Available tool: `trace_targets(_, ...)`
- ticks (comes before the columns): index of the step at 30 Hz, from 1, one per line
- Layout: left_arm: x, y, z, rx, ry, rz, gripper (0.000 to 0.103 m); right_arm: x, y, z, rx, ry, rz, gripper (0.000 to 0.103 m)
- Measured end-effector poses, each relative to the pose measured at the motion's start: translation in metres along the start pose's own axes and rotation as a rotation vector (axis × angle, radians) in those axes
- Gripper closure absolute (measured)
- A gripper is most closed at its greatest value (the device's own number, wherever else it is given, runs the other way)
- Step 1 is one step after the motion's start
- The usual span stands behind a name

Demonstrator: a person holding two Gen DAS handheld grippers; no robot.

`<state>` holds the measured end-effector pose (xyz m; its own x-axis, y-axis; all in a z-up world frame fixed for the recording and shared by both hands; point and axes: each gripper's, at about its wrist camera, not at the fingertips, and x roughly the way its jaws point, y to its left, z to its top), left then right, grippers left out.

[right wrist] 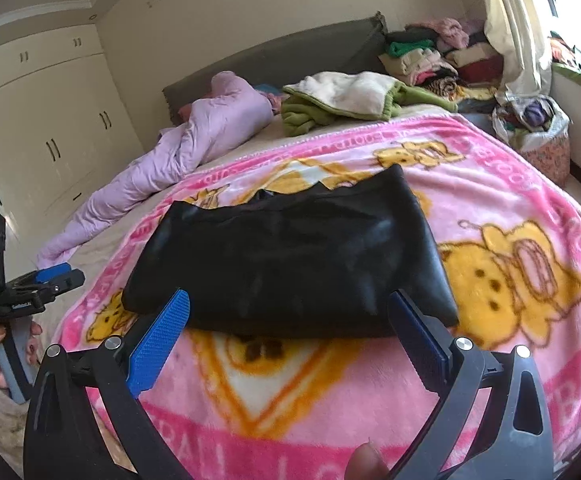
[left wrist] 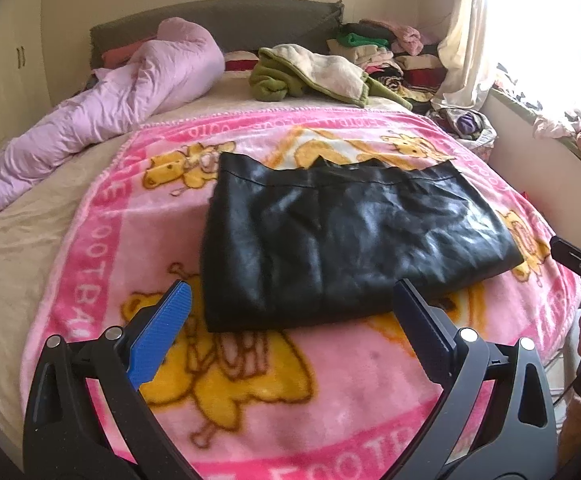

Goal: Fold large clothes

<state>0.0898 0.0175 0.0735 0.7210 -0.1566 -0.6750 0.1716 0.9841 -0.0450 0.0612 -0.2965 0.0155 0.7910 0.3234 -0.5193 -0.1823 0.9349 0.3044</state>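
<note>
A black leather-like garment (left wrist: 342, 240) lies folded into a compact rectangle on the pink cartoon blanket (left wrist: 290, 400); it also shows in the right wrist view (right wrist: 290, 256). My left gripper (left wrist: 292, 294) is open and empty, its fingertips at the garment's near edge, not touching it. My right gripper (right wrist: 290, 300) is open and empty, just in front of the garment's near edge. The left gripper also shows at the left edge of the right wrist view (right wrist: 46, 280), held in a hand.
A rumpled lilac duvet (left wrist: 130, 92) lies at the bed's far left. A green and cream fleece (left wrist: 314, 72) sits near the headboard. Stacks of clothes (left wrist: 378, 48) fill the far right corner. A bag of clothes (right wrist: 534, 128) stands beside the bed by the window.
</note>
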Motion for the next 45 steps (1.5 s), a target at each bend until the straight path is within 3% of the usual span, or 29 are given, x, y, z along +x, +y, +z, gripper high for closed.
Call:
trace_targets(31,-0.02,0.11,0.001,-0.135,-0.04,0.15,0.009,0.074,0.139,0.019,-0.212,0.053,0.161,0.004)
trace_targets(37,-0.011,0.126,0.009,-0.148,-0.027,0.187,0.009,0.095,0.165,0.016,-0.259,0.086,0.201,0.004)
trace_targets(45,0.017,0.137,0.023,-0.143,0.012,0.211,0.009,0.127,0.19,-0.004,-0.357,0.104,0.173,0.004)
